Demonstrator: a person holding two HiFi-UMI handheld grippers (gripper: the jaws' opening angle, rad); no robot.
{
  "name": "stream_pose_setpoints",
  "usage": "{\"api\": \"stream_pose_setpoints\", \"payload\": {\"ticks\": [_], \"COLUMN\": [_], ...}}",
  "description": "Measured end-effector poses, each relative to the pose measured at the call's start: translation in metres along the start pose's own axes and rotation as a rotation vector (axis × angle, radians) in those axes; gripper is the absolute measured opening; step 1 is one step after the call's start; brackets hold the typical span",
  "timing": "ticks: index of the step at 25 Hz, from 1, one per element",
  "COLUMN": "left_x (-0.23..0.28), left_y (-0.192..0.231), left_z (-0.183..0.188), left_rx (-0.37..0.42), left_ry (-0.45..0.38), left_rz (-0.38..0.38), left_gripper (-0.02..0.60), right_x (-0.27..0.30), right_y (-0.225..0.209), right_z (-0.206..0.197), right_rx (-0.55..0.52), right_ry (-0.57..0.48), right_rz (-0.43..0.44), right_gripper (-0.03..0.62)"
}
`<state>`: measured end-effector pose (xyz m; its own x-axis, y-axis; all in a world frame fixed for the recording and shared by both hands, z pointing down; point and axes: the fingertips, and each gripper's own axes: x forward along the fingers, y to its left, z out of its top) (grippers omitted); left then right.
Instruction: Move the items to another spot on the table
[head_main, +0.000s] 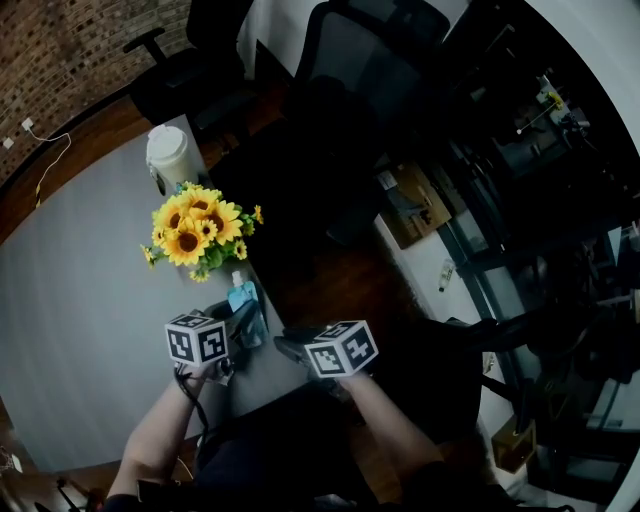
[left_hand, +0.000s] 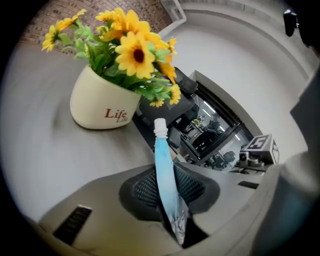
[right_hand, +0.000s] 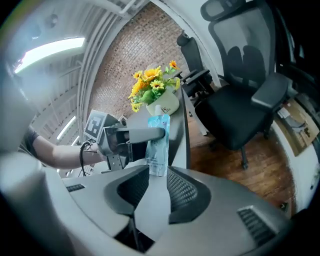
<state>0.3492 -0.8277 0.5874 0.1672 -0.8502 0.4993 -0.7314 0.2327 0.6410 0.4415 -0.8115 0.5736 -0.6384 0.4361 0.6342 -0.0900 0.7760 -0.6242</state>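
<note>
A light blue pouch (head_main: 243, 300) with a white cap hangs upright in my left gripper (head_main: 238, 322), which is shut on it near the table's right edge. In the left gripper view the pouch (left_hand: 165, 175) stands pinched between the two pads, cap pointing away. My right gripper (head_main: 290, 346) is just right of it, jaws apart and pointing at the pouch. In the right gripper view the pouch (right_hand: 158, 145) hangs from the left gripper (right_hand: 150, 134), its lower edge at the tips of my right gripper (right_hand: 150, 187) but untouched by the pads.
A cream pot of yellow sunflowers (head_main: 197, 228) stands on the grey table (head_main: 80, 330) just beyond the pouch, with a white jar (head_main: 172, 155) farther back. A black office chair (right_hand: 240, 95) stands on the wooden floor off the table's right edge.
</note>
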Motion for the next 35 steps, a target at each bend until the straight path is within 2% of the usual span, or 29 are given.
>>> {"api": "stream_pose_setpoints", "payload": {"ticks": [3, 6, 10, 14, 18, 21, 22, 27, 33, 35], "left_x": [0.002, 0.002, 0.000, -0.003, -0.003, -0.004, -0.005, -0.019, -0.047, -0.054], "left_y": [0.006, 0.010, 0.015, 0.015, 0.007, 0.012, 0.015, 0.026, 0.049, 0.046], "left_z": [0.002, -0.001, -0.009, -0.017, -0.015, -0.016, -0.018, -0.021, -0.005, 0.004], "left_rx": [0.000, 0.041, 0.049, 0.152, 0.260, 0.306, 0.318, 0.363, 0.392, 0.396], "left_ry": [0.005, 0.034, 0.083, 0.164, 0.214, 0.252, 0.265, 0.312, 0.248, 0.221], "left_rz": [0.048, 0.110, 0.152, 0.169, 0.154, 0.169, 0.179, 0.223, 0.305, 0.298], "left_gripper": [0.092, 0.126, 0.177, 0.244, 0.259, 0.259, 0.259, 0.299, 0.298, 0.298], "right_x": [0.010, 0.023, 0.041, 0.059, 0.066, 0.068, 0.068, 0.074, 0.077, 0.076], "right_y": [0.006, 0.018, 0.029, 0.030, 0.029, 0.025, 0.023, 0.014, 0.003, 0.001], "right_z": [0.009, 0.014, 0.014, 0.013, 0.013, 0.012, 0.011, 0.010, 0.010, 0.012], "right_rx": [-0.060, -0.094, -0.134, -0.179, -0.203, -0.222, -0.224, -0.156, -0.117, -0.114], "right_ry": [-0.016, -0.009, 0.012, 0.030, 0.034, 0.042, 0.051, 0.054, 0.045, 0.032], "right_rz": [-0.018, 0.003, 0.017, -0.010, -0.045, -0.084, -0.099, -0.132, -0.174, -0.188], "right_gripper": [0.120, 0.120, 0.120, 0.100, 0.097, 0.088, 0.064, 0.029, -0.020, -0.020]}}
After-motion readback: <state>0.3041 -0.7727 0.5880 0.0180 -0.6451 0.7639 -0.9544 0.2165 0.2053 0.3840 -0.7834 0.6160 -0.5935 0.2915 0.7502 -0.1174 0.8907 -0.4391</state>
